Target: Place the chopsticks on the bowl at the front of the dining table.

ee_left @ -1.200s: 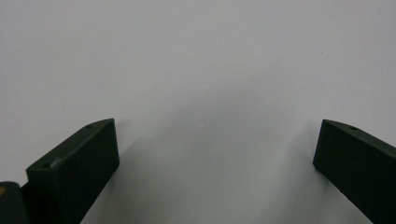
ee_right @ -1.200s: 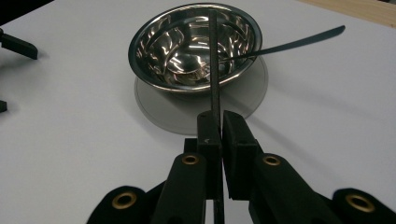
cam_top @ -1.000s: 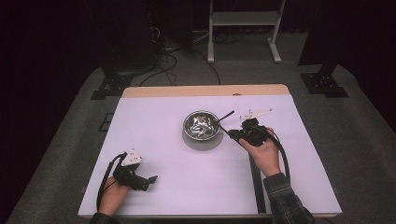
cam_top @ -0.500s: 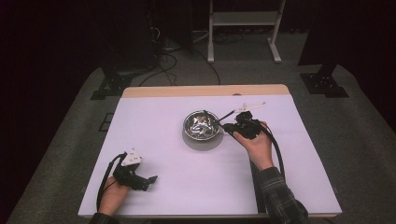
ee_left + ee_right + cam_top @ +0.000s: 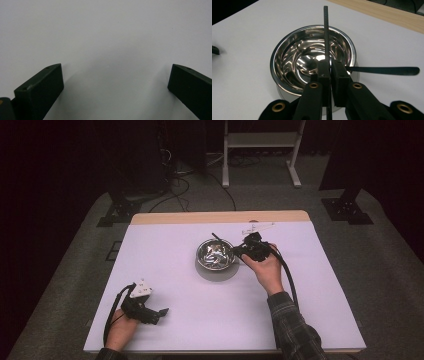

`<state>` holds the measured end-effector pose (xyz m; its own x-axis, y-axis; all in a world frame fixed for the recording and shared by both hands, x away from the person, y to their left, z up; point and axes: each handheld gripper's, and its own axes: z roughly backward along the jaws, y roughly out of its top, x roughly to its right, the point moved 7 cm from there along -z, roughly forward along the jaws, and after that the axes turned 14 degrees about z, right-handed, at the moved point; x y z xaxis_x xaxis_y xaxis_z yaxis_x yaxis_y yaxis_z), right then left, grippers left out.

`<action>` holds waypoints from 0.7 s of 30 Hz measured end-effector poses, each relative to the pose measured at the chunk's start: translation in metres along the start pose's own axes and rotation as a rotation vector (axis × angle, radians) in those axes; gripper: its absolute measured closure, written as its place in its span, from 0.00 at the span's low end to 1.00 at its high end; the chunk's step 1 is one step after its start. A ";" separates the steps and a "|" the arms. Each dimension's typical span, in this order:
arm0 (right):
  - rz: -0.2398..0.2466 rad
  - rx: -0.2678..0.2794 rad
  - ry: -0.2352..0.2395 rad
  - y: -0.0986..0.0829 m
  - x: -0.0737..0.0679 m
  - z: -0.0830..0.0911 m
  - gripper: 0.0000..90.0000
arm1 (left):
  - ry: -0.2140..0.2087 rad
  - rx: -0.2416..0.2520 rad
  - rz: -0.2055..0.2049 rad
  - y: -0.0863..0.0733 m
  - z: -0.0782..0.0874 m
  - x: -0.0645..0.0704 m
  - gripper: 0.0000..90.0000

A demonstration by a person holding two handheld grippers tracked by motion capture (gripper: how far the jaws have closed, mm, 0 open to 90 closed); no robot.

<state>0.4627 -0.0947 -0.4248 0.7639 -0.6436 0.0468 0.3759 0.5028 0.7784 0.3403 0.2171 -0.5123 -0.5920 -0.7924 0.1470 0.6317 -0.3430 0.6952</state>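
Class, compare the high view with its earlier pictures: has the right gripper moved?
Yes. The right gripper has moved left and slightly away from the person, toward the steel bowl; it now sits at the bowl's right rim, holding a thin black utensil.

The surface (image 5: pixel 165 270) is covered in plain white, with a strip of bare light wood (image 5: pixel 220 217) along its far edge. A shiny steel bowl (image 5: pixel 215 255) stands directly on the white, near the middle and toward the far side.
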 end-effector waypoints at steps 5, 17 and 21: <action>0.002 -0.005 -0.002 0.007 0.002 -0.009 0.95 | 0.000 0.000 0.000 0.000 0.000 0.000 0.00; 0.001 -0.031 0.002 0.018 0.006 -0.036 0.95 | -0.001 0.003 0.000 0.000 0.000 0.000 0.00; 0.000 -0.036 -0.003 0.020 0.010 -0.042 0.95 | -0.001 0.003 0.001 0.000 0.000 0.000 0.00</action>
<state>0.4997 -0.0668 -0.4352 0.7625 -0.6451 0.0488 0.3944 0.5233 0.7554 0.3404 0.2169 -0.5123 -0.5914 -0.7926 0.1483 0.6308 -0.3402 0.6974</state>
